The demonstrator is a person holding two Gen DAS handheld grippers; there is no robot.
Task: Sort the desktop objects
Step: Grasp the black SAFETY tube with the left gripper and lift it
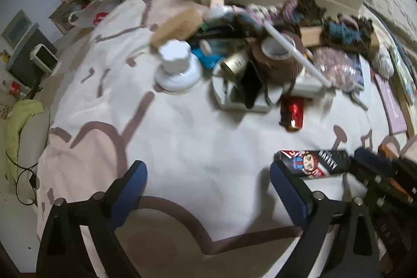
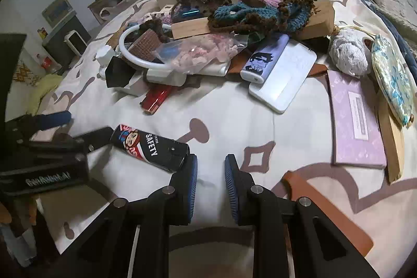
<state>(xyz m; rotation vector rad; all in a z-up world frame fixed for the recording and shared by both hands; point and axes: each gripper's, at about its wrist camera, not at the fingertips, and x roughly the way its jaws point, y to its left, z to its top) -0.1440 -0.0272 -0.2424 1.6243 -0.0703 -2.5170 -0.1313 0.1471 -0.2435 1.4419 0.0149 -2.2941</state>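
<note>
While the left gripper [image 1: 206, 189] gapes wide and empty, the black lighter [image 1: 312, 163] lies just beside its right finger; the right gripper [image 2: 210, 173] is closed on nothing.

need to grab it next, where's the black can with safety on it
The black can lies on its side on the sheet, left of the right gripper, with the red tube beyond it.

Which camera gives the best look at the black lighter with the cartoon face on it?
The right wrist view: the black lighter lies there unobstructed and sharp, its cartoon face and the word SAFETY readable. In the left wrist view the lighter is blurred, its lettering appears upside down, and a blue finger covers its left end.
</note>
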